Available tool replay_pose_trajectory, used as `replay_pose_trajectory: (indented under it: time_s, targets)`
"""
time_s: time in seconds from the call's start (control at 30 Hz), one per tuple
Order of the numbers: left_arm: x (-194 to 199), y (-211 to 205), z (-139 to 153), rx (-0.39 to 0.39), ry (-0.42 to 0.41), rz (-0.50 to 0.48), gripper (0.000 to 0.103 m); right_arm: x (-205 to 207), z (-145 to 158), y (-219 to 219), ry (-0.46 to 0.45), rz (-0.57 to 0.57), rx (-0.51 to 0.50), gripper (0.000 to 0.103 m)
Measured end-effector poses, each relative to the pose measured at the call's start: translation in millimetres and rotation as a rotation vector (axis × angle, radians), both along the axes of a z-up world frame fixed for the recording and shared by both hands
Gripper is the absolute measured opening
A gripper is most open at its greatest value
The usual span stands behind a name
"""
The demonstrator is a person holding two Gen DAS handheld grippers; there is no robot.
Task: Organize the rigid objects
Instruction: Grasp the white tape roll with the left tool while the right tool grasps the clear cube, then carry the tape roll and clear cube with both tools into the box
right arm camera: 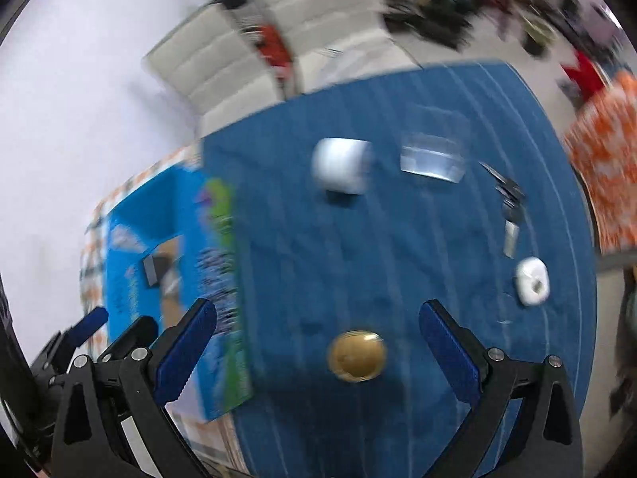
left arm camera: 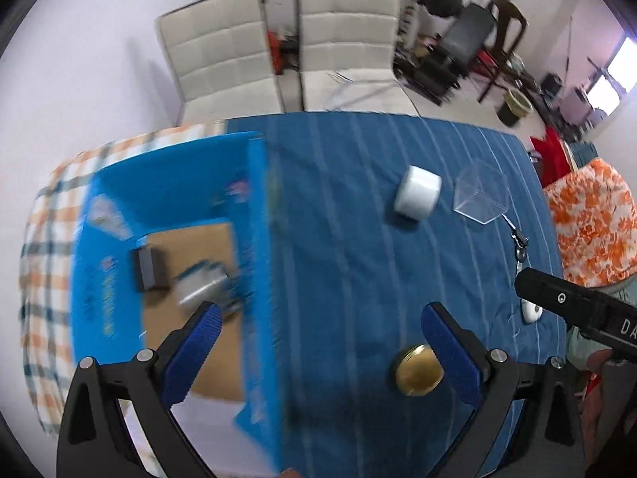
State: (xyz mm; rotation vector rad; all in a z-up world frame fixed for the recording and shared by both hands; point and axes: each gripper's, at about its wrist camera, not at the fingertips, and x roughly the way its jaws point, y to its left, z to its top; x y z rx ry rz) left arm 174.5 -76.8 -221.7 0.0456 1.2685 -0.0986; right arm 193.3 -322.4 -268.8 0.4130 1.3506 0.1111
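Observation:
A blue cardboard box [left arm camera: 167, 195] [right arm camera: 135, 215] stands open at the table's left, holding a dark block [left arm camera: 148, 269] and a blurred silver item [left arm camera: 201, 285]. On the blue striped cloth [left arm camera: 358, 239] lie a gold-lidded jar [left arm camera: 419, 370] [right arm camera: 357, 354], a white tape roll [left arm camera: 417, 194] [right arm camera: 341, 165], a clear plastic box [left arm camera: 481, 191] [right arm camera: 433, 159], keys [left arm camera: 517, 239] [right arm camera: 509, 207] and a small white case [right arm camera: 532, 281]. My left gripper [left arm camera: 320, 328] is open, straddling the box's right wall. My right gripper [right arm camera: 317, 324] is open above the jar.
Two white chairs [left arm camera: 286, 47] stand behind the table. A plaid cloth [left arm camera: 43, 263] lies under the box. An orange patterned fabric [left arm camera: 593, 219] sits at the right edge. Room clutter fills the far right.

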Motion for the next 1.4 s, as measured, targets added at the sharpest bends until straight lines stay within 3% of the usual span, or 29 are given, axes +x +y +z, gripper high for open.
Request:
replay_pose_trajectory:
  time_s: [0.2,0.43,0.53,0.6,0.63,0.83,0.9,1.03,1.2,1.4]
  targets:
    - [67,-60,-42,-0.013,0.047,-0.073,0.103,49,-54,-81,0.081,-0.163,0.027,0.103]
    - [132,-113,-94,0.034,0.124,-0.180,0.094,110,-96,-123,0.141,-0.241,0.049,0.103]
    - [149,-123,-120,0.066,0.177,-0.199,0.066,130,-107,-135,0.156,-0.252,0.060,0.103]
    - [156,-126,-133,0.051,0.214,-0.202,0.041,140,-109,-140,0.163,-0.247,0.056,0.103]
    - [157,-127,-136,0.039,0.221,-0.199,0.039,145,-112,-140,0.167,-0.237,0.051,0.103]
    - [150,-105,-134,0.045,0.241,-0.049,0.037,168,-129,-130,0.214,-0.195,0.045,0.103]
    - [146,-101,-134,0.026,0.228,-0.035,0.038,173,-135,-122,0.227,-0.190,0.042,0.103]
    - [141,-102,-151,0.040,0.283,-0.041,0.038,181,-154,-112,0.276,-0.200,0.049,0.103]
    - [137,-101,-151,0.014,0.223,-0.017,0.036,184,-175,-102,0.327,-0.209,0.016,0.102]
    - [129,-98,-149,0.024,0.186,-0.009,0.036,184,-194,-94,0.363,-0.204,-0.027,0.078]
